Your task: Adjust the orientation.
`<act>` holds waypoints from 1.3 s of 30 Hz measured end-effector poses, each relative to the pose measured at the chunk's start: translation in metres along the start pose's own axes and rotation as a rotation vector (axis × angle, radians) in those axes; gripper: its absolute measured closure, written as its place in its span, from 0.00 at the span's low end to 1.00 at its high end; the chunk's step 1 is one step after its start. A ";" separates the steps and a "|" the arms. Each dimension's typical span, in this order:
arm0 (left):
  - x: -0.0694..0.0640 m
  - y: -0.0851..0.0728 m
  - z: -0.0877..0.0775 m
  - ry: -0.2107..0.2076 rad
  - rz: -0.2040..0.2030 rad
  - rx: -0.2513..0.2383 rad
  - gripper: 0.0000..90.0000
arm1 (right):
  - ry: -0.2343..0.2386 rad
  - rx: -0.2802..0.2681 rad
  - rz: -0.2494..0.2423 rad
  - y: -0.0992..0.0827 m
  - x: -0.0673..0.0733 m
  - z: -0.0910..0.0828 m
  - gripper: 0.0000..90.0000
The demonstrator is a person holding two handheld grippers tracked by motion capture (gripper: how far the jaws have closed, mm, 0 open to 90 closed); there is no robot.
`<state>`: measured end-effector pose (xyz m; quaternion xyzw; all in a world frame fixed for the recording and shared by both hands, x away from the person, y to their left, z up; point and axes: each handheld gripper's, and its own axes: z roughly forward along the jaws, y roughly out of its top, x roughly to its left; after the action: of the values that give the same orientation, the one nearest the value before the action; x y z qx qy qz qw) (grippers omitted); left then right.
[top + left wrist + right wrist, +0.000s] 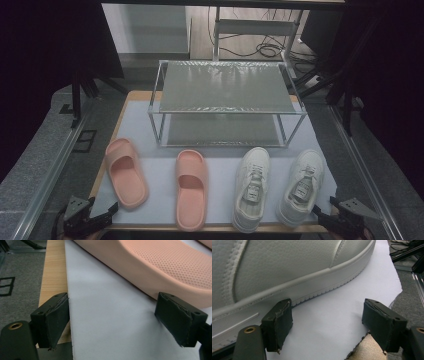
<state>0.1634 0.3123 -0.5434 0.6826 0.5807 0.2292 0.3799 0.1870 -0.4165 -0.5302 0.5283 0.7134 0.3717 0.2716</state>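
— While both tools sit at the near edge of the bench (150,95), what has each got?

— Nothing. The left tool (114,206) has its jaws wide apart over the white sheet (110,322), just beside the heel of the outer pink slide (126,172). The right tool (316,211) gapes too, its jaws empty, right next to the sole of the outer white sneaker (301,187).

— And the rest?

— The other slide (190,189) and the other sneaker (251,189) lie between them, before the rack (226,85).

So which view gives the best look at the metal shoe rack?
The high view: the shoe rack stands whole there behind the slippers and sneakers, both shelves bare. The left gripper view looks at a slipper's side, the right gripper view at a sneaker's side.
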 end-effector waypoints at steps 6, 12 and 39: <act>0.001 0.000 0.000 -0.010 0.015 -0.004 0.14 | 0.001 -0.001 0.003 0.000 0.000 0.000 0.27; -0.001 0.002 0.000 0.010 0.039 0.005 0.14 | -0.002 -0.004 0.006 0.000 0.000 0.000 0.27; -0.010 0.011 -0.012 0.015 0.060 0.001 0.19 | -0.008 -0.041 0.016 -0.005 0.001 0.000 0.26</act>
<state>0.1592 0.3057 -0.5258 0.6983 0.5627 0.2454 0.3681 0.1841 -0.4160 -0.5344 0.5299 0.7003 0.3863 0.2821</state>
